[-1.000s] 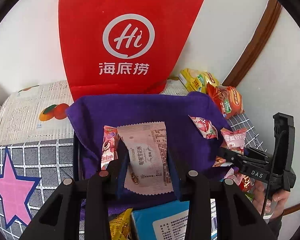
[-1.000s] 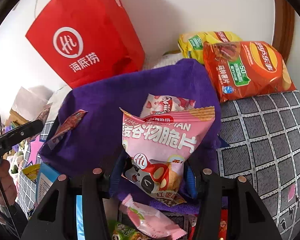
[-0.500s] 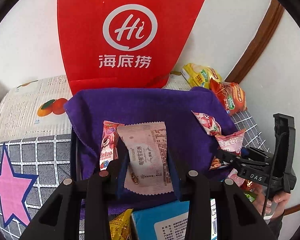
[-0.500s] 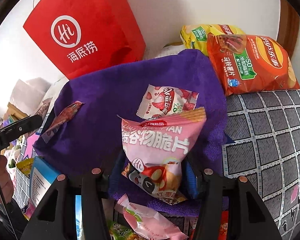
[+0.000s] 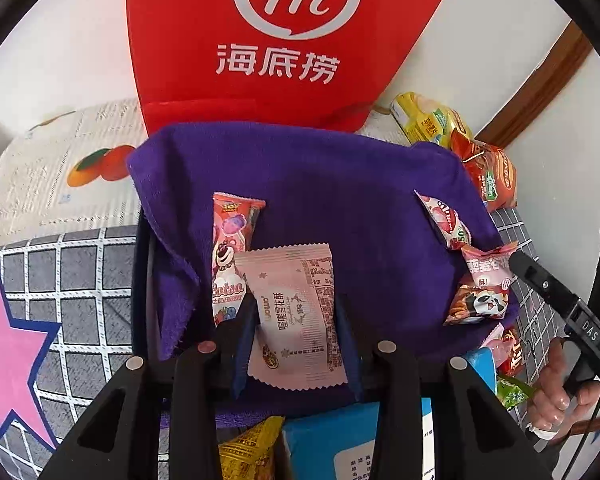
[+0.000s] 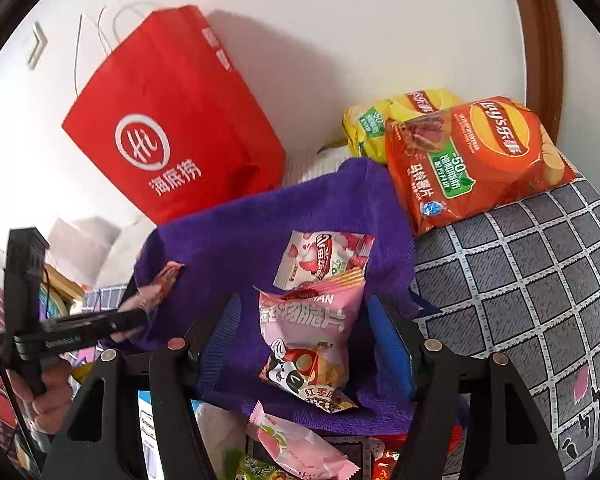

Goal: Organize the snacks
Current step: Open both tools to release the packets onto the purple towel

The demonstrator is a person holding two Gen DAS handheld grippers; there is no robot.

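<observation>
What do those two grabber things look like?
Both are black plastic frames with round silver bolts. The left gripper has dark blue ribbed finger pads; the right gripper has brighter blue ones. White lettering marks each handle, and a thin black cable hangs from one.

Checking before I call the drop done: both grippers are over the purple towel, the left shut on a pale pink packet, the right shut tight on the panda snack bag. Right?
Not the right one. The right wrist view shows the right gripper with its jaws just opened; the panda snack bag lies loose between them on the purple towel. The left gripper is shut on the pale pink packet.
</observation>
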